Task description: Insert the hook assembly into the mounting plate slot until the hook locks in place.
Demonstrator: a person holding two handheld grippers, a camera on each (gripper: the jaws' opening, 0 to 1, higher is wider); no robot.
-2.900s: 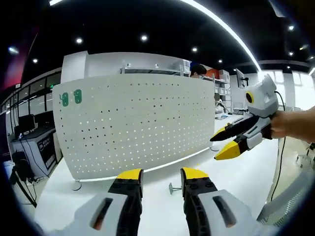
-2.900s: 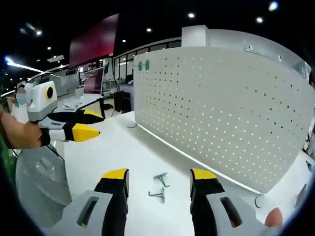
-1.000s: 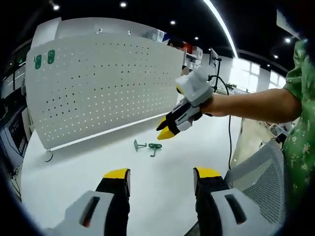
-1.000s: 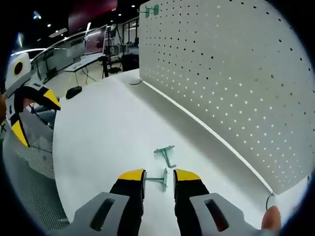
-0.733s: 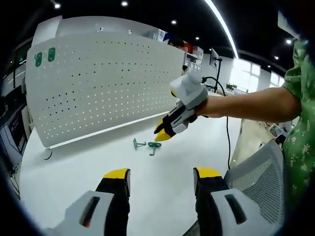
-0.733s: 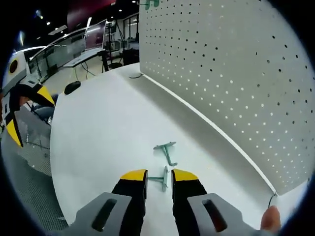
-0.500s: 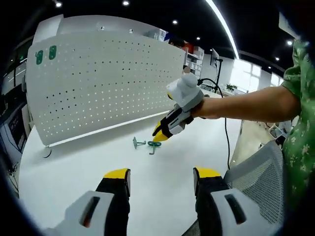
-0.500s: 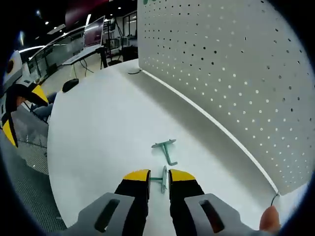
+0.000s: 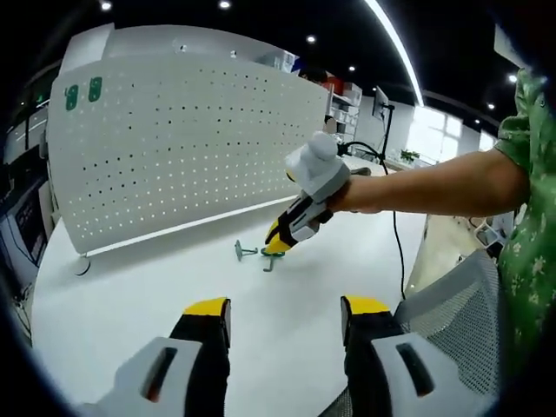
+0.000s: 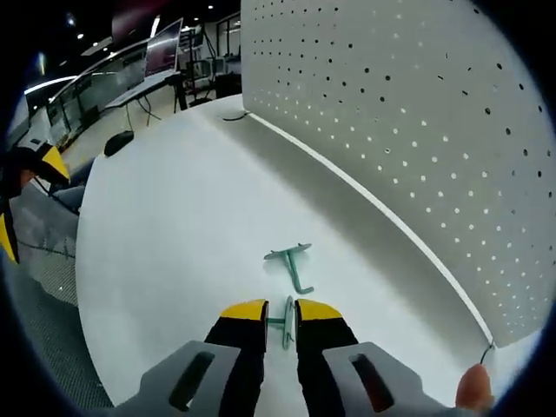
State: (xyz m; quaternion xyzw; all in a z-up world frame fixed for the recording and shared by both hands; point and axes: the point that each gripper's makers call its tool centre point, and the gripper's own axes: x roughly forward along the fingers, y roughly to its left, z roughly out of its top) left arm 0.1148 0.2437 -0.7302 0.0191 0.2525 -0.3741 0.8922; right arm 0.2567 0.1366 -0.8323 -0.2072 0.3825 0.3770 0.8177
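The right gripper (image 10: 281, 310) has its jaws drawn in on either side of the nearer green hook (image 10: 286, 321), which lies flat on the white surface (image 10: 174, 234), apparently to lift it; whether they already pinch it I cannot tell. A second hook (image 10: 294, 263) lies just beyond, before the upright pegboard (image 10: 408, 113). The left gripper (image 9: 282, 310) hangs back with jaws spread, holding nothing, probably keeping everything in sight.
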